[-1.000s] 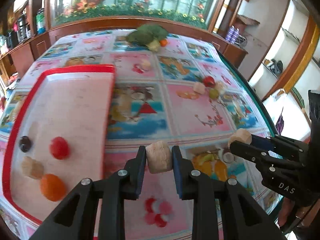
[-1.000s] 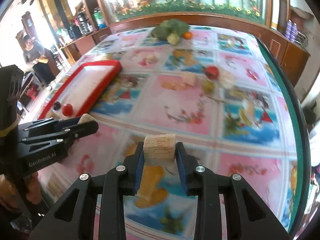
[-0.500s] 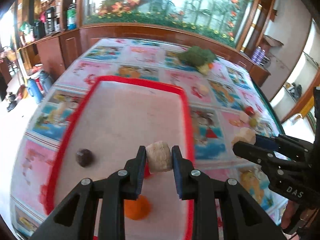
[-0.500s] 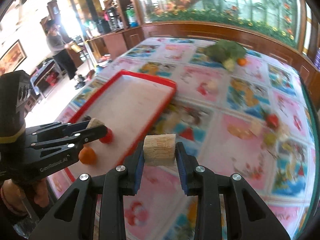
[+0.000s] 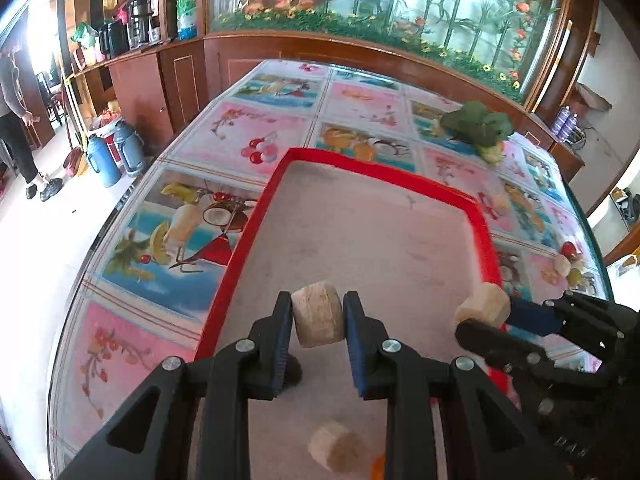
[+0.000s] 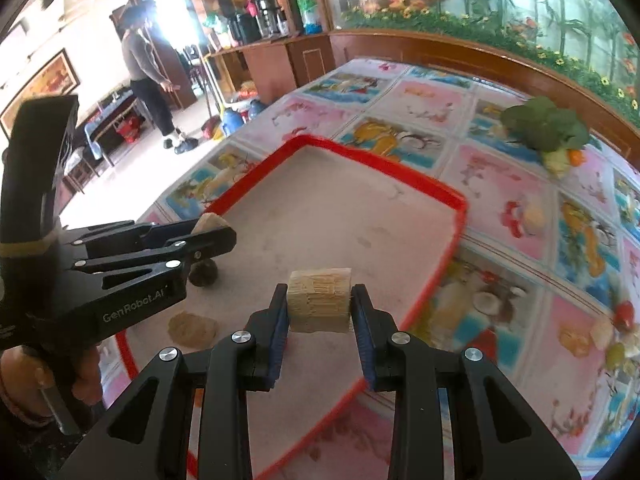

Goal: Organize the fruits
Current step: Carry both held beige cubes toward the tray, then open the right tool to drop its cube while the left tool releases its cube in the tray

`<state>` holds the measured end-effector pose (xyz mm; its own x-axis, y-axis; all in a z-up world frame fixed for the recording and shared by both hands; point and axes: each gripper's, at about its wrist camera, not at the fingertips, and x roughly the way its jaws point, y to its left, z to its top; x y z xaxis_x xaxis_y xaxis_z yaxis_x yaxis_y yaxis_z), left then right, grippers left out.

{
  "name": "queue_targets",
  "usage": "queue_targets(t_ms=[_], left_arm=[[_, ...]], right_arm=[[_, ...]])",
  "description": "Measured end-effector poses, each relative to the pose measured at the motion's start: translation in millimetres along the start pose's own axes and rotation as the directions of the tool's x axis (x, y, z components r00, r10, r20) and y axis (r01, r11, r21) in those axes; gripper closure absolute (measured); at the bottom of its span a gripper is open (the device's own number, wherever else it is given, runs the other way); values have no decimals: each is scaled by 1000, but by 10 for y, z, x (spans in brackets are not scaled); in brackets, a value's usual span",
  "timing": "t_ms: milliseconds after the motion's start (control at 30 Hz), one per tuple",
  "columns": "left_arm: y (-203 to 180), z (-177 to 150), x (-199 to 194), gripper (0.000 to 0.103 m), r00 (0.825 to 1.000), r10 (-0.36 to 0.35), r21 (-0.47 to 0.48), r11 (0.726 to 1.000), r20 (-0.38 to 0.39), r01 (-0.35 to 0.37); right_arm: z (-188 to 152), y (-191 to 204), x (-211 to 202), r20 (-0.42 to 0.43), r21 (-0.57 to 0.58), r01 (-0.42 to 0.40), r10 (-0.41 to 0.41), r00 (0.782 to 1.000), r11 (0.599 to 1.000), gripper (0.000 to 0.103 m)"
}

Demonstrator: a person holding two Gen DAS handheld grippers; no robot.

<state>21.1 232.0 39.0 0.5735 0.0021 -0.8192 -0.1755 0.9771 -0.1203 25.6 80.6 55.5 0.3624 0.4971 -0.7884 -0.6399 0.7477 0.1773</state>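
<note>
My left gripper point(image 5: 318, 304) is shut on a beige cylinder-shaped fruit piece point(image 5: 318, 326) and hangs over the near part of the red tray point(image 5: 478, 216). My right gripper point(image 6: 320, 293) is shut on a beige, fibrous fruit chunk point(image 6: 320, 310) above the same tray point(image 6: 456, 200), to the right of the left one. Each gripper shows in the other's view: the right gripper point(image 5: 482, 318) and the left gripper point(image 6: 212, 232). On the tray lie a beige piece point(image 5: 336, 446), a dark round fruit point(image 6: 204, 274) and an orange fruit point(image 5: 378, 470), mostly hidden.
A broccoli head point(image 6: 546, 124) lies at the far side of the fruit-patterned tablecloth. A red fruit point(image 6: 624, 312), a beige piece point(image 6: 600, 332) and a green fruit point(image 6: 616, 354) sit near the right edge. A person point(image 6: 148, 64) stands on the floor beyond the left table edge.
Both grippers have swung left across the table, from over the cloth to over the red tray. Each still holds its beige piece.
</note>
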Motion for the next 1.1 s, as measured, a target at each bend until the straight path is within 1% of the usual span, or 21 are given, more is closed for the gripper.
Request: queue_targets(t_ms=[233, 400, 700, 733, 800, 833, 867, 933, 1100], left_arm=[[56, 27, 205, 75, 999, 8, -6, 1000, -33, -8], [96, 29, 279, 74, 999, 16, -10, 1000, -46, -17], [146, 40, 337, 74, 997, 16, -31, 999, -72, -19], [147, 42, 338, 72, 997, 17, -32, 999, -75, -19], [139, 41, 337, 63, 996, 29, -29, 999, -80, -32], [134, 38, 340, 52, 996, 41, -27, 999, -85, -43], [134, 35, 340, 48, 995, 49, -28, 998, -87, -51], [125, 23, 325, 48, 995, 48, -28, 998, -86, -51], [93, -23, 284, 41, 994, 70, -20, 997, -89, -72]], right_arm=[[42, 136, 298, -53, -43, 4, -6, 999, 999, 73], [40, 193, 426, -76, -70, 18, -23, 997, 997, 73], [39, 200, 549, -113, -81, 34, -43, 993, 996, 72], [38, 199, 552, -118, -82, 36, -46, 992, 996, 72], [36, 193, 551, -118, -82, 42, -51, 992, 996, 68], [34, 183, 546, -119, -78, 44, -54, 991, 996, 68], [33, 174, 541, -120, -74, 43, -52, 991, 996, 68], [25, 155, 518, -119, -65, 41, -48, 992, 997, 68], [0, 134, 433, -116, -59, 52, -59, 991, 997, 66]])
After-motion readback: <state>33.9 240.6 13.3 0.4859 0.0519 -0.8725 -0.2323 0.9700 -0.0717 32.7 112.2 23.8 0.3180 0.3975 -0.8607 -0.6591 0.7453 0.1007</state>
